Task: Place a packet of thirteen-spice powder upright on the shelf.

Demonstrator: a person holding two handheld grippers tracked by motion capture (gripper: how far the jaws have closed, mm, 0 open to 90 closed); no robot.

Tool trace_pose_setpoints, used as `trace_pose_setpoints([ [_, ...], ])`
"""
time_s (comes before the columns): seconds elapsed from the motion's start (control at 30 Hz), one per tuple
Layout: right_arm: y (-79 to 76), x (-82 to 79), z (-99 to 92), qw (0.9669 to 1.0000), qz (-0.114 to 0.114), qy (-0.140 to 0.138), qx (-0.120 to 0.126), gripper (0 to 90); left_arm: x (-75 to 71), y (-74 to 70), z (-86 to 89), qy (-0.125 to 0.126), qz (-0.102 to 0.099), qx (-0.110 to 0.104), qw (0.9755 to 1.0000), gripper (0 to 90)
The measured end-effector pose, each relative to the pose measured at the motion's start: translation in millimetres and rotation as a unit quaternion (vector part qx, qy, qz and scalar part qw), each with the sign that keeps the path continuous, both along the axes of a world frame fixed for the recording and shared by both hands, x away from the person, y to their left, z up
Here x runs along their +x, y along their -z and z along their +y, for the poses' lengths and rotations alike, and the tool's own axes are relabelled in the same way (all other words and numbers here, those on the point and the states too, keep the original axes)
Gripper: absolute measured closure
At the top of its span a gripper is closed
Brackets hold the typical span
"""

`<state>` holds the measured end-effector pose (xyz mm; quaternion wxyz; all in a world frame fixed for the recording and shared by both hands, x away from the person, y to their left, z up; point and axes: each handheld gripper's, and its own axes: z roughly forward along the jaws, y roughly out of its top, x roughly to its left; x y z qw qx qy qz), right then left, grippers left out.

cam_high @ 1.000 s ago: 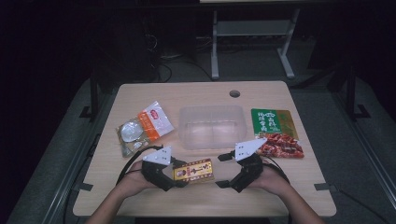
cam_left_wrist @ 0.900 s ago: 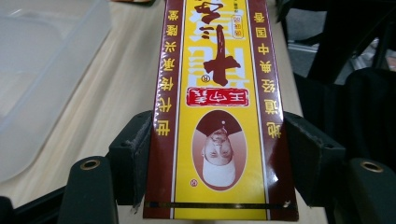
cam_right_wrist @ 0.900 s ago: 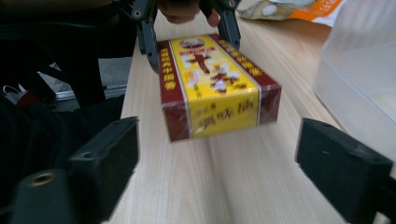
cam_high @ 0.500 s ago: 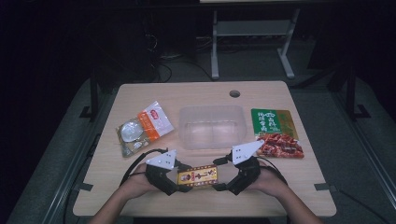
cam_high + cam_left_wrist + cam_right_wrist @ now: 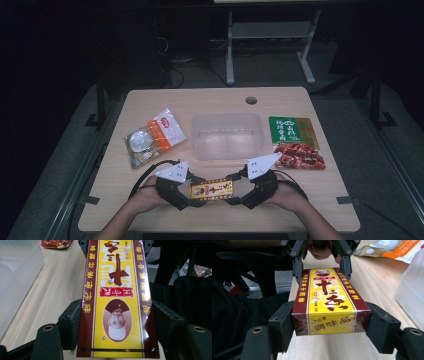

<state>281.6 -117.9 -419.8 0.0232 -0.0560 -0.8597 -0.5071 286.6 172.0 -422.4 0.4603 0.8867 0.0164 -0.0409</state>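
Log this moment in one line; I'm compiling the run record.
left gripper: shut on spice box | right gripper: just closed onto other end | box: above table, near clear tub

The high view is dim — only the light wooden tabletop [image 5: 215, 102] is lit, from above, and the floor and far background sink into near-black. Both gripper views are brighter; the glossy yellow-and-maroon cardboard box [image 5: 329, 302] reads sharp, with faint glare on its wrap, while far corners blur — softly.
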Motion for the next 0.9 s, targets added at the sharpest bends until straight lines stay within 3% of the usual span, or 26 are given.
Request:
trace_pose_setpoints([
  [0.37, -1.8, -3.7, 1.7, 1.0, 0.002, 0.003, -0.009, 32.0, 0.9, 3.3, 0.2, 0.001, 0.014, 0.003, 0.9999, 30.7],
  [0.43, -2.8, -4.2, 2.0, 0.9999, 0.0, 0.007, -0.01, 32.1, 0.5, 3.6, 0.4, -0.005, 0.012, 0.004, 0.9999, 24.8],
  [0.6, -4.3, -2.6, -2.0, 0.9998, -0.001, 0.021, -0.008, 32.2, -0.6, 3.2, 4.3, -0.032, 0.005, 0.013, 0.9994, 12.8],
  [0.7, -4.3, -2.1, -4.4, 0.9996, -0.001, 0.025, -0.011, 32.2, -1.6, 2.3, 8.0, -0.044, 0.002, 0.011, 0.999, 11.3],
  [0.77, -3.8, -1.9, -7.0, 0.9992, -0.001, 0.033, -0.022, 32.2, -3.6, 2.2, 15.2, -0.064, 0.011, 0.01, 0.9979, 11.0],
  [0.9, -3.7, 0.0, -11.0, 0.9989, 0.0, 0.041, -0.022, 32.2, -5.9, 5.9, 24.0, -0.094, 0.016, 0.032, 0.9949, 11.0],
])
